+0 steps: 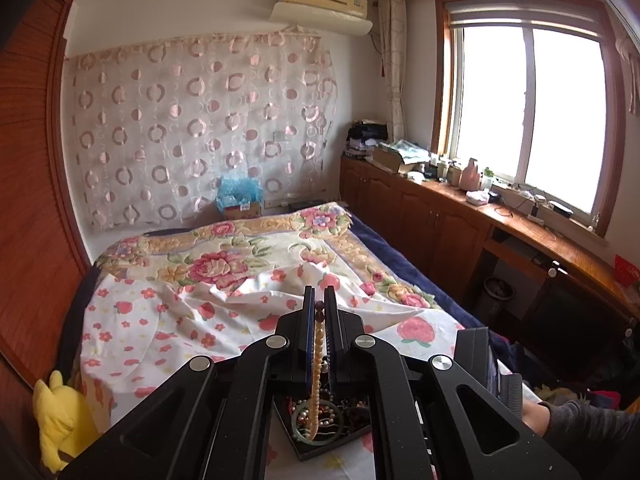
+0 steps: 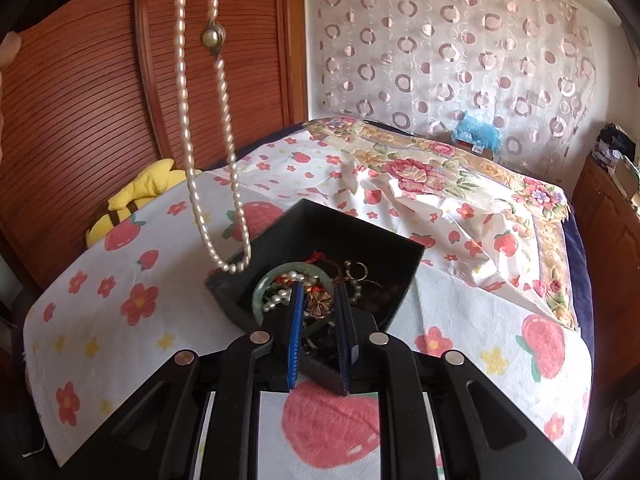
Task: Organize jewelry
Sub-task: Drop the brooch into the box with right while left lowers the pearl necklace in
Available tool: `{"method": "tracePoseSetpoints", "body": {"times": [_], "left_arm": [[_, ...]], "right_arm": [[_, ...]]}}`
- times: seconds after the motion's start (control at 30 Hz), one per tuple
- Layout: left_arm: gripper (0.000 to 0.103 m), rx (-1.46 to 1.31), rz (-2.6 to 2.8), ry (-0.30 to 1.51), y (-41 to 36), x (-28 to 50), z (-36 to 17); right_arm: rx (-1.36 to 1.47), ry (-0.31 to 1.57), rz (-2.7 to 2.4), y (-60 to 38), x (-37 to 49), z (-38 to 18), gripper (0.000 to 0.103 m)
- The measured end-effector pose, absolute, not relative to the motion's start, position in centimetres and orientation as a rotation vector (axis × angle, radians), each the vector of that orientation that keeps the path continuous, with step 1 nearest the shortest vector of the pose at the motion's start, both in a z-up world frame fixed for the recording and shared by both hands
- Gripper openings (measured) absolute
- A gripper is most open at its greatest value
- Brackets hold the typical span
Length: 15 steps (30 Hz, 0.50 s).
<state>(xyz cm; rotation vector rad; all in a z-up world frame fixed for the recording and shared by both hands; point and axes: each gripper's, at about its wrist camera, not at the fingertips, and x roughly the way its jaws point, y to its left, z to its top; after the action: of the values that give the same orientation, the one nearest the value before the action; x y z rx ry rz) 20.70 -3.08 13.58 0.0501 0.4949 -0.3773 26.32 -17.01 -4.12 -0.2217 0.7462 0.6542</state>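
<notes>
At the far left edge of the bed, against the wooden wardrobe, lies one yellow plush toy (image 2: pixel 132 196); my right wrist view shows its brown stripes, while the left view shows only its plain yellow body. My left gripper (image 1: pixel 319 304) is closed tight on one pearl necklace (image 1: pixel 317 364), the strand pinched between the pads and hanging down over the black jewelry box (image 1: pixel 320 450). Only the right wrist view shows the whole hanging loop of that pearl necklace (image 2: pixel 208 184), two strands with one metal bead partway down one of them, its lowest pearls level with the box's left rim; whether they touch it I cannot tell. The one jewelry box (image 2: pixel 348 232) sits on the strawberry-print sheet (image 2: pixel 120 320) near the foot of the bed, holding one green bangle (image 2: pixel 262 300) and a tangle of beads and rings I cannot count. My right gripper (image 2: pixel 318 300) stands slightly open over the box, nothing between its pads. Only the left view shows the window (image 1: pixel 528 120) and a sleeve (image 1: pixel 588 420) at far right.
</notes>
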Motion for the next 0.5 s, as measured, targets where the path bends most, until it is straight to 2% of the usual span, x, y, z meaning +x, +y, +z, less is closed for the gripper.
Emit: {"method": "tracePoseSetpoints", "body": {"times": [0.03, 0.1, 0.13, 0.5], "left_arm": [[0.004, 0.051, -0.376, 0.503, -3.2, 21.0, 13.2], [0.004, 0.051, -0.369, 0.526, -3.5, 22.1, 12.0], [0.004, 0.052, -0.364, 0.535, -3.5, 22.6, 11.5], [0.004, 0.044, -0.299, 0.635, -3.4, 26.5, 6.2]], "right_arm": [[-0.216, 0.750, 0.654, -17.1, 26.6, -4.3, 0.018], [-0.214, 0.750, 0.651, -17.3, 27.0, -4.6, 0.028], [-0.211, 0.747, 0.647, -17.4, 27.2, -4.7, 0.036], [-0.150, 0.746, 0.612, -19.8, 26.8, -5.2, 0.037]]}}
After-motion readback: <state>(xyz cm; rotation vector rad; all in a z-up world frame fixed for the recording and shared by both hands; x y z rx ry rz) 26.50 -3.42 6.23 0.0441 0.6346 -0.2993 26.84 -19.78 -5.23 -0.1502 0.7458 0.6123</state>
